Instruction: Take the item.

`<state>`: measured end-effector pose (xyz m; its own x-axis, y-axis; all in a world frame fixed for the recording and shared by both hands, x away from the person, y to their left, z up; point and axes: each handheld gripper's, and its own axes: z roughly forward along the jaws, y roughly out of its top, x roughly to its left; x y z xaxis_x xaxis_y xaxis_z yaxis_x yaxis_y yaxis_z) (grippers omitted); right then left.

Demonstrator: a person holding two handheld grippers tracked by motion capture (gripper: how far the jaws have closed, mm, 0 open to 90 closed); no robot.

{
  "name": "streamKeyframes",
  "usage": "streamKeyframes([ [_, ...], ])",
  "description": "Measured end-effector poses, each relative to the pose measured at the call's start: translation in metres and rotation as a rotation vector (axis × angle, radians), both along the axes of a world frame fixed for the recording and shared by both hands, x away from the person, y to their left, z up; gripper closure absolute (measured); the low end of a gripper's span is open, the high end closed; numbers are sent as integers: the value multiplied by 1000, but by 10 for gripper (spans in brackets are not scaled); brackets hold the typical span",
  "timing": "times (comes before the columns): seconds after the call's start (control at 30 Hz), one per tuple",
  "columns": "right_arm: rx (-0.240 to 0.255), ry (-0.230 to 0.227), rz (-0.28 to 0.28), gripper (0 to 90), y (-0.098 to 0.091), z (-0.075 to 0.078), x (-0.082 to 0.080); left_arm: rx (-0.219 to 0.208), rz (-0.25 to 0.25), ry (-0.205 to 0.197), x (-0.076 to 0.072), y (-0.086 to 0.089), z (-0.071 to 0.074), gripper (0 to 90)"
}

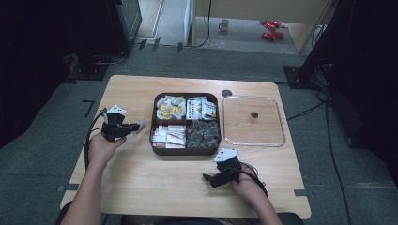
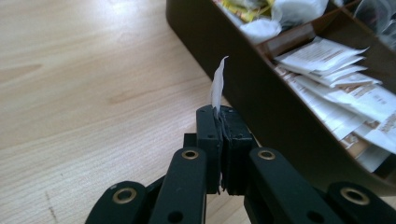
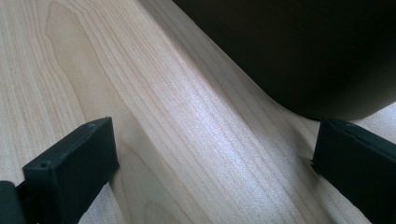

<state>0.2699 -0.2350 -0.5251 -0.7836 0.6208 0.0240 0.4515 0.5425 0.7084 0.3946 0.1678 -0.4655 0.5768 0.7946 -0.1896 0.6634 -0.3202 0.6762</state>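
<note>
A dark brown tray (image 1: 186, 151) with four compartments of packets stands at the table's middle. My left gripper (image 1: 139, 126) hovers just left of it, shut on a thin white packet (image 2: 217, 85) that sticks up edge-on between the jaws beside the tray wall (image 2: 261, 98). White and brown sachets (image 2: 336, 102) lie in the nearest compartment. My right gripper (image 1: 207, 178) rests low near the table's front, below the tray, jaws wide apart over bare wood (image 3: 187, 130), with the tray's dark corner (image 3: 303, 51) ahead.
A clear square lid (image 1: 253, 121) lies right of the tray. The wooden table (image 1: 141, 178) has free room at front and left. Beyond the far edge, a mug (image 1: 224, 24) and red objects (image 1: 271, 29) sit on the floor.
</note>
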Motion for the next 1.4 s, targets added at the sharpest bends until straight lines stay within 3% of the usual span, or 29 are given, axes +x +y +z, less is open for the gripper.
streamKeyframes([
  [0.1, 0, 0, 0, 0, 0, 0, 0, -27, -1, 20, 4, 1, -7, 888],
  [0.27, 0, 0, 0, 0, 0, 0, 0, -12, 10, 32, 6, 2, -12, 881],
  [0.33, 0, 0, 0, 0, 0, 0, 0, -5, 21, 39, 7, 5, -15, 838],
  [0.43, 0, 0, 0, 0, 0, 0, 0, 41, 47, 35, 8, 7, -19, 782],
  [0.53, 0, 0, 0, 0, 0, 0, 0, 35, 63, 40, 10, 11, -22, 733],
  [0.83, 1, -1, 0, 0, 0, 0, 0, 82, 111, 14, 13, 17, -30, 601],
  [1.07, 1, 0, -1, 0, 0, 0, 0, 60, 135, 16, 14, 20, -29, 505],
  [1.1, 1, 0, -1, 0, 0, 0, 0, 48, 145, 16, 14, 22, -28, 460],
  [1.4, 0, 0, 0, 0, 0, 0, 0, 26, 149, 2, 7, 27, -20, 432],
])
